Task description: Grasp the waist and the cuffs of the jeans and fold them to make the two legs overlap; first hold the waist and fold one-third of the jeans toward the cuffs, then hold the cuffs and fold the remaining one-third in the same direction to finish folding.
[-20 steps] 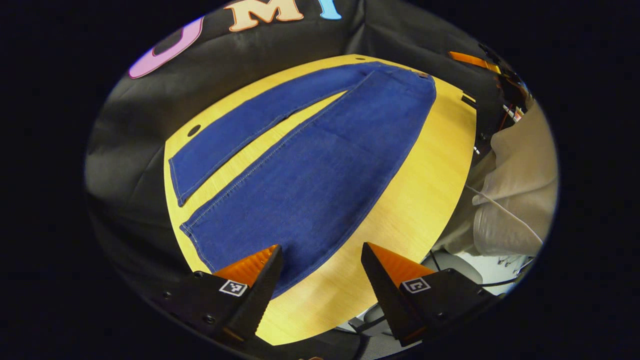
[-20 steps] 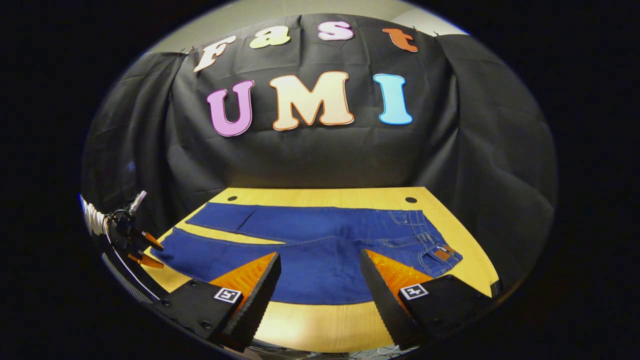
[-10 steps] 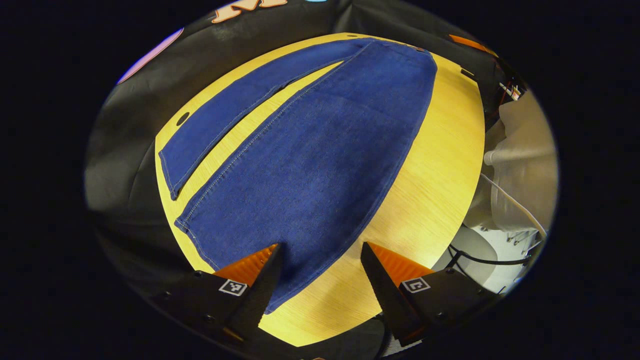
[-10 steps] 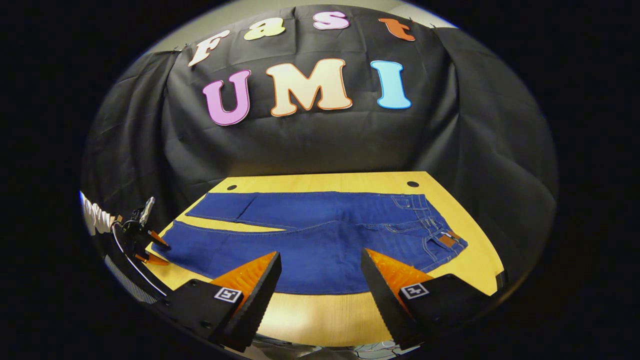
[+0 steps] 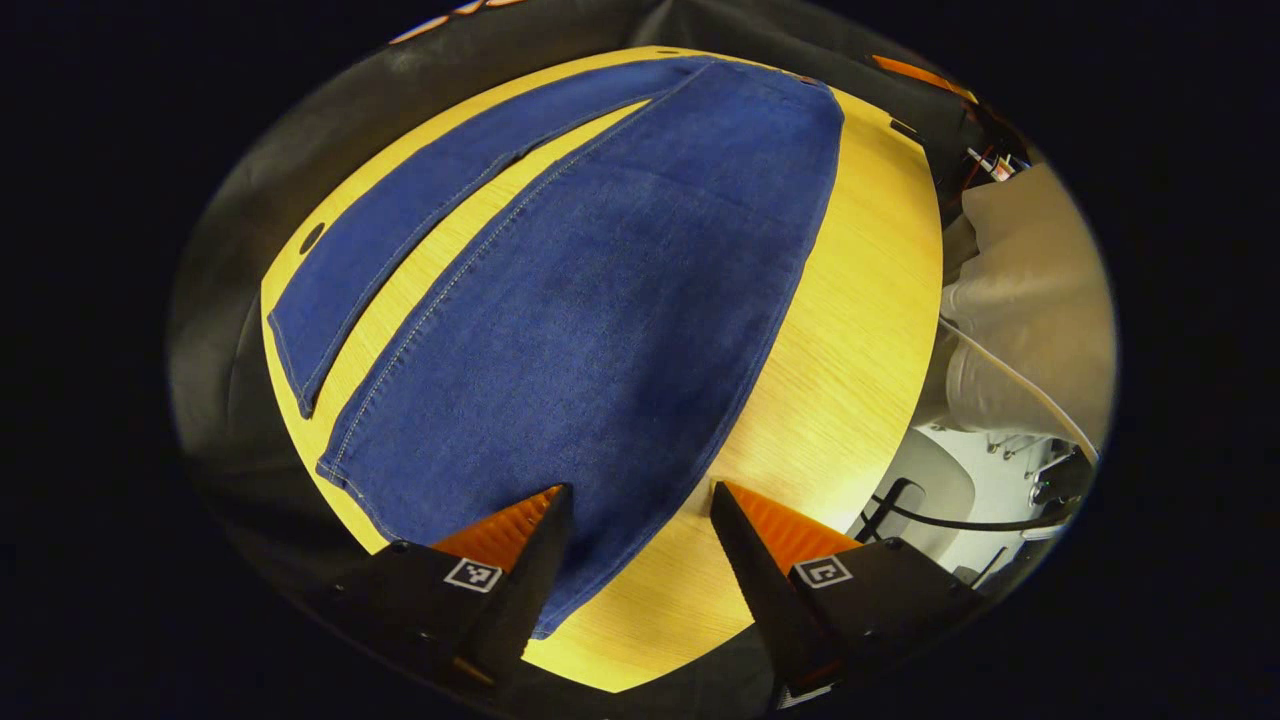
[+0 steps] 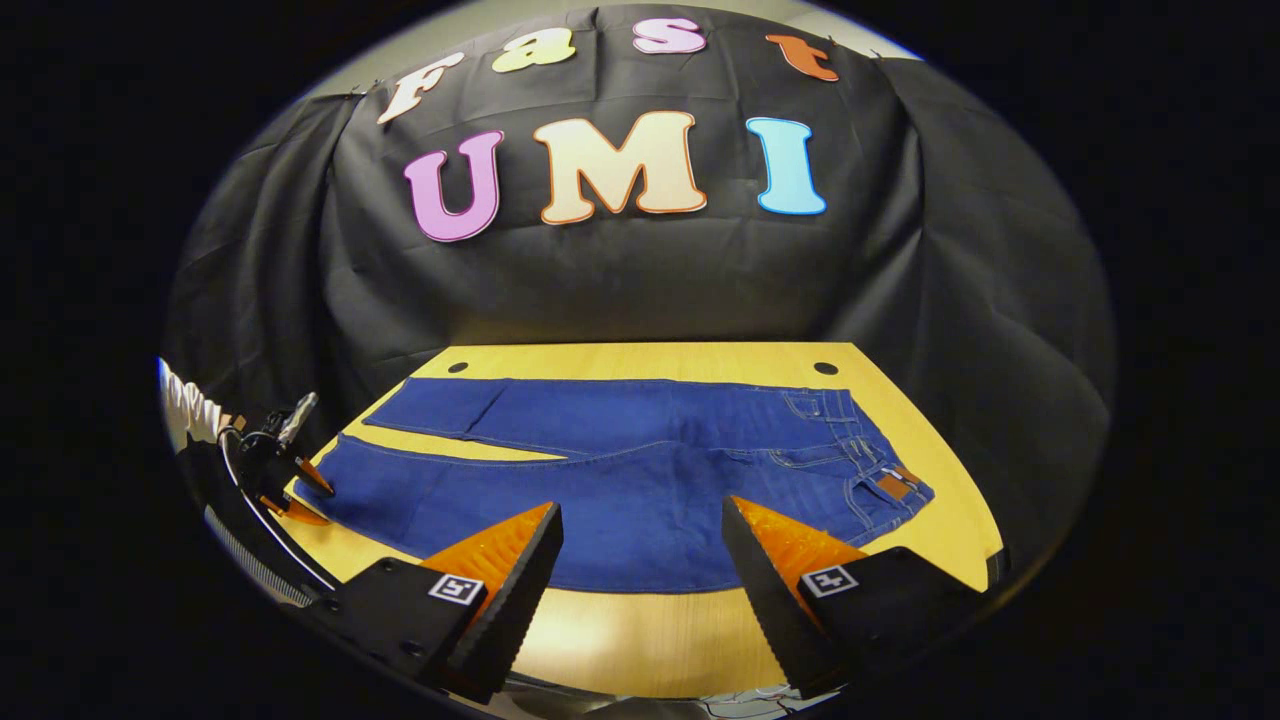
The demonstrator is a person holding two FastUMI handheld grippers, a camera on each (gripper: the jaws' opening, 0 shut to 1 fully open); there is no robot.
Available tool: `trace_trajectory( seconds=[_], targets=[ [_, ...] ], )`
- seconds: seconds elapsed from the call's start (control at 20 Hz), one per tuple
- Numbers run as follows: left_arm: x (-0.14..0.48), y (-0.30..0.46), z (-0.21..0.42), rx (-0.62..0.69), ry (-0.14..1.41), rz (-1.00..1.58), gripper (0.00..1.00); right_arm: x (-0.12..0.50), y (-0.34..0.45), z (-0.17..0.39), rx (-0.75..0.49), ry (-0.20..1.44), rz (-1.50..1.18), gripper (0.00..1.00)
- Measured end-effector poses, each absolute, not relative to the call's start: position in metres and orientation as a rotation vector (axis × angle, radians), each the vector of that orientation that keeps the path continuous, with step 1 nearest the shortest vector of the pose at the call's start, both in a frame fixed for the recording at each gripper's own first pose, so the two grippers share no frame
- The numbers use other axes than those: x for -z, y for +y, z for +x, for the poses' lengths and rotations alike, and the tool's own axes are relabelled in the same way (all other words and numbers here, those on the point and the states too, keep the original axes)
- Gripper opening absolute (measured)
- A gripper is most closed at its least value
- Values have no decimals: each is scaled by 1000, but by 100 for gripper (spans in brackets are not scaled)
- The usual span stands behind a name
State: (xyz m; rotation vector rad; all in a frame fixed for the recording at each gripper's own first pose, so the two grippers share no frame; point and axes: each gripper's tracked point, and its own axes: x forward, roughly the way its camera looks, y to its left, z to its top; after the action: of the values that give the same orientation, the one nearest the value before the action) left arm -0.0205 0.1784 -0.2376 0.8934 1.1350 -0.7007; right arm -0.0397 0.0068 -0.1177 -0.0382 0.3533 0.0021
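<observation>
A pair of dark blue denim jeans lies spread flat on the yellow wood-grain worktop, its two legs side by side and parted by a thin wedge of bare wood, not yet overlapping. In the right gripper view the waist with its belt loops and small brown patch sits toward the right end of the worktop, and the cuffs lie toward the left end. The right gripper hangs above the near edge of the worktop with its fingers spread wide and nothing between them, roughly over the middle of the nearer leg. In the same view the left gripper shows far off at the left end of the worktop, right by the cuff of the nearer leg, though I cannot tell whether it touches the cloth. In the left gripper view the left gripper is also wide open and empty, its fingers straddling the long edge of the nearer leg close to the cuff, with denim under one finger and bare worktop under the other. A pale sleeve with a white cable across it shows beyond the worktop's edge. Two small dark round holes sit in the worktop's far corners.
</observation>
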Motion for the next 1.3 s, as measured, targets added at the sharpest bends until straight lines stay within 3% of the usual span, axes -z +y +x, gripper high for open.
trace_trajectory(
  seconds=[0.15,0.3,0.6,0.75,1.3],
  targets=[
    [236,178,-21,700,1159,912,93,120,8,-37,-8,358,-35,97],
    [237,182,-18,681,1185,928,79,119,8,-32,-7,364,-16,99],
    [234,184,-3,677,1164,975,39,116,7,-34,-2,356,-12,96],
    [234,186,1,672,1147,1017,0,117,6,-31,-20,358,0,99],
    [232,186,2,575,1182,986,0,183,-67,-13,-206,638,-238,97]
  ],
)
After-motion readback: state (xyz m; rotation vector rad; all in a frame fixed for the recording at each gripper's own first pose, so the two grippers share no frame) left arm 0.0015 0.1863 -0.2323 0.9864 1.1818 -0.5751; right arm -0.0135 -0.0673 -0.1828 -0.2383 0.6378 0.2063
